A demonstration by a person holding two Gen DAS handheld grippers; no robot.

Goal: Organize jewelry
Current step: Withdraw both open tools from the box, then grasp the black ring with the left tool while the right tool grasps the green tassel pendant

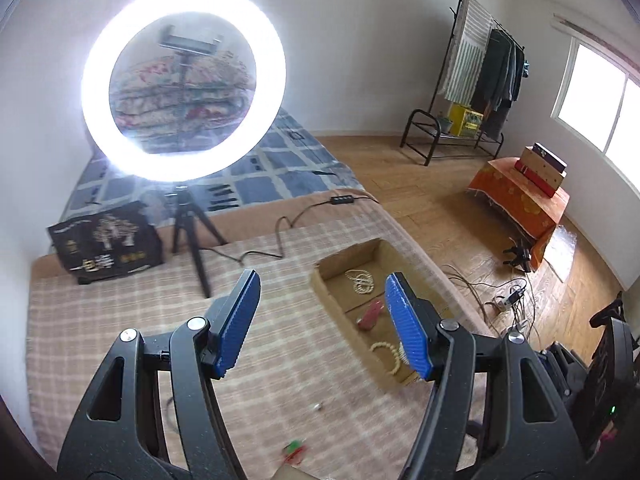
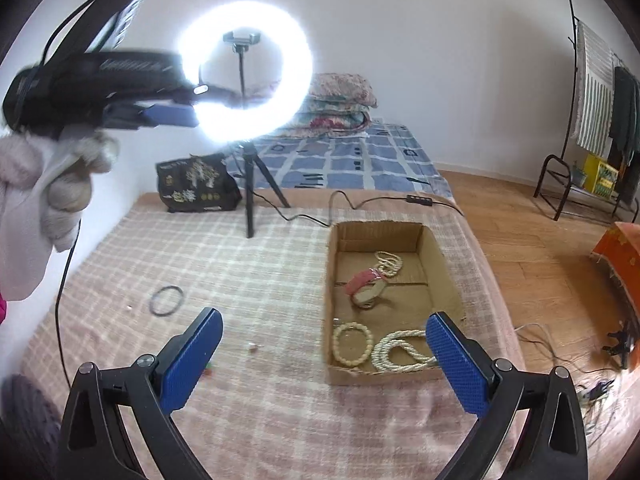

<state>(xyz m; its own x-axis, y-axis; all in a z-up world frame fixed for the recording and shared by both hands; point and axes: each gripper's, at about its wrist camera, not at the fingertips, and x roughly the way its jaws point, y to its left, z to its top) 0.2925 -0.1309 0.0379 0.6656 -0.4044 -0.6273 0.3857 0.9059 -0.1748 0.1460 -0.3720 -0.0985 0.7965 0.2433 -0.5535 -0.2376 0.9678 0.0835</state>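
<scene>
A shallow cardboard box [image 2: 440,256] lies on the checked blanket. In it are a pearl necklace [image 2: 389,263], a red band on a pale bangle [image 2: 366,285], a bead bracelet [image 2: 353,344] and a thick pearl rope [image 2: 400,354]. The box also shows in the left wrist view [image 1: 340,264]. A dark ring [image 2: 167,300] lies on the blanket left of the box, with small bits [image 2: 253,346] near it. My right gripper [image 2: 324,356] is open and empty above the blanket's near side. My left gripper [image 1: 320,324] is open and empty, raised high; it also shows at the upper left of the right wrist view [image 2: 160,114].
A lit ring light [image 2: 246,84] on a black tripod [image 2: 250,192] stands at the blanket's far side, its cable [image 2: 348,202] trailing right. A black bag [image 2: 196,182] sits beside it. A small red and green item [image 1: 295,450] lies near. The wooden floor has cables [image 1: 508,300].
</scene>
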